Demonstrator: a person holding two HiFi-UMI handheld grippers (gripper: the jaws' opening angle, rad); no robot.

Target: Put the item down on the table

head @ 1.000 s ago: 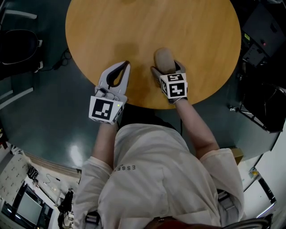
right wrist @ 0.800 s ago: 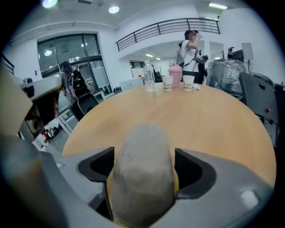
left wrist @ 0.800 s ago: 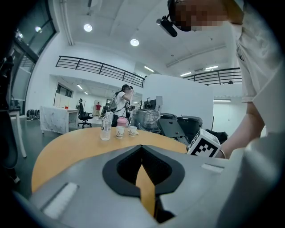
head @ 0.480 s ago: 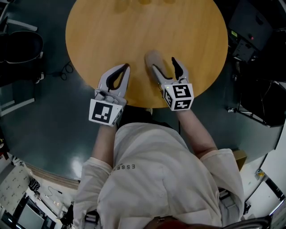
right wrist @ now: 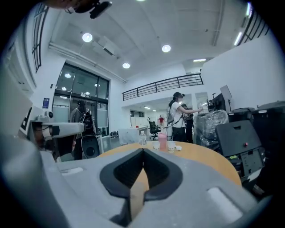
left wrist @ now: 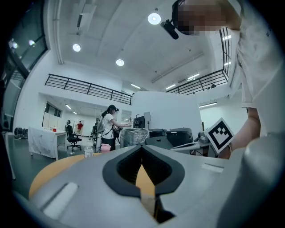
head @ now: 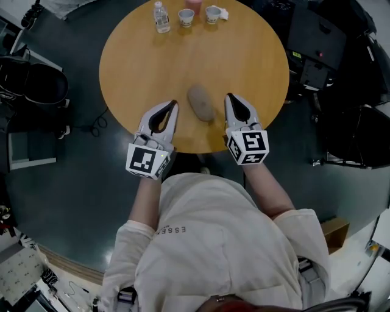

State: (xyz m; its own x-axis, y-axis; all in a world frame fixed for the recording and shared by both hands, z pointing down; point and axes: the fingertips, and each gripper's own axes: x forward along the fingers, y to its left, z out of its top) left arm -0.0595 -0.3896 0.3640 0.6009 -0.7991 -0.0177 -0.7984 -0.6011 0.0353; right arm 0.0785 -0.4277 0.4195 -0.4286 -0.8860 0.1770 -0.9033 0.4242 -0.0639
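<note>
Table (head: 244, 67) middle free; item (head: 200, 102) blocks near-edge centre; bottle (head: 160, 17), cups (head: 186, 17) line far edge.

The head view looks steeply down onto the desk (head: 256, 55), with the left claw (head: 174, 103) and right claw (head: 228, 96) at its near edge. Each gripper view sits low, close behind its own jaws, facing far across the desk. All three views share the bottle (head: 160, 16) and cups (head: 186, 17).
</note>
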